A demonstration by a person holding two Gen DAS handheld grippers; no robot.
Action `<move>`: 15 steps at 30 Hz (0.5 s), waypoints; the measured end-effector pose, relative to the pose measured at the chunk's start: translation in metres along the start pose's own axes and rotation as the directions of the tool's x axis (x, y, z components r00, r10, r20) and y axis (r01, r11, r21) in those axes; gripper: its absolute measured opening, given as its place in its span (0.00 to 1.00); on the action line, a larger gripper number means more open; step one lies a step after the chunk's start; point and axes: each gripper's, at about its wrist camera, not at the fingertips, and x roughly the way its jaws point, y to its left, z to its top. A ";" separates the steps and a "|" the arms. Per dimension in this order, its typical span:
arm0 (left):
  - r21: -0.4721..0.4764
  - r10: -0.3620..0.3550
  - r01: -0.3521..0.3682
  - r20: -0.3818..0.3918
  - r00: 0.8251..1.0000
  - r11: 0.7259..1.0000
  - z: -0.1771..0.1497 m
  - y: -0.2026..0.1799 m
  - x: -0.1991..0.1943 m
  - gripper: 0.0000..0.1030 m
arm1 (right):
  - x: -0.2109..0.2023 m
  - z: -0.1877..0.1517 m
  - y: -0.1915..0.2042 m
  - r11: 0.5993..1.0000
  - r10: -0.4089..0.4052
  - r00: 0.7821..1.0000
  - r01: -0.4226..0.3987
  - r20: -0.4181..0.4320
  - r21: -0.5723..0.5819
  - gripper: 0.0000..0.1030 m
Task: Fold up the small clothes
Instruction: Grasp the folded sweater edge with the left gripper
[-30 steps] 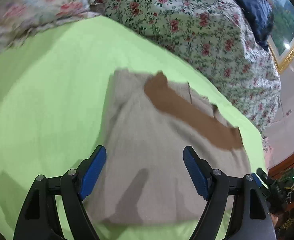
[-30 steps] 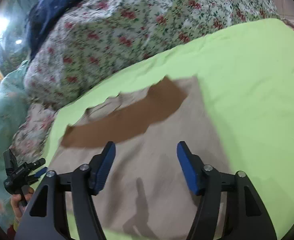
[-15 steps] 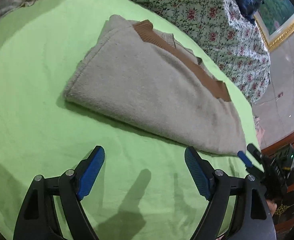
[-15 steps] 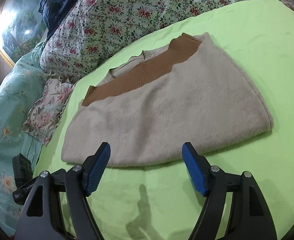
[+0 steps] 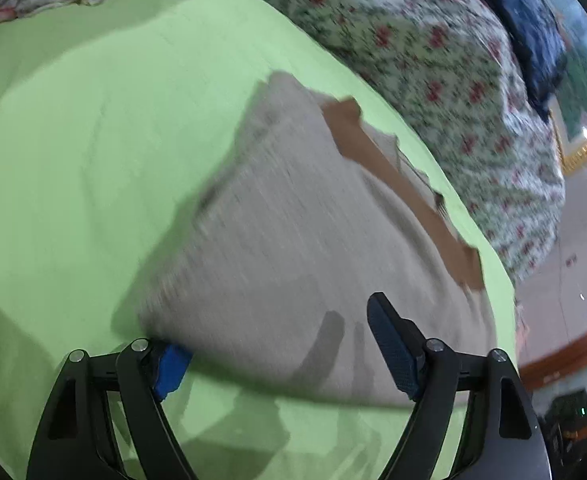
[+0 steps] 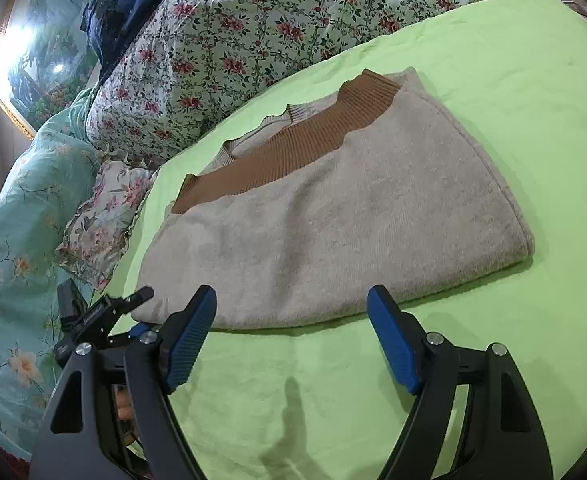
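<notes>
Right wrist: fuzzy beige folded sweater (image 6: 333, 216), ribbed brown hem; both tongs (image 6: 291, 340) (image 5: 281, 344) gape empty.

Green sheet (image 6: 493, 360) free beside sweater (image 6: 333, 232); floral quilt (image 6: 233, 40) blocks behind.

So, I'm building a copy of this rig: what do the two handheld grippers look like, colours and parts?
Both match. The left gripper and right gripper have black angular frames with triangular cut-outs and small silver pivot screws. The jaws carry flat blue pads with fine ribbing. No cables or printed markings show on them. The right wrist view shows a hand behind the frame, mostly hidden; no sleeve visible.
</notes>
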 end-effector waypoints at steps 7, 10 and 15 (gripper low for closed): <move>0.046 0.031 -0.032 0.007 0.999 0.998 0.019 -0.010 0.018 0.15 | 0.007 0.011 0.000 1.000 0.001 1.000 -0.001 -0.007 -0.011 0.76; 0.114 0.045 -0.049 0.035 0.998 0.992 0.019 -0.028 0.010 0.12 | 0.008 0.012 0.001 1.000 0.000 1.000 0.000 -0.005 -0.009 0.76; 0.208 -0.003 -0.009 0.058 0.998 0.978 0.016 -0.068 -0.009 0.07 | 0.012 0.024 0.001 0.999 -0.004 1.000 0.003 -0.011 -0.036 0.76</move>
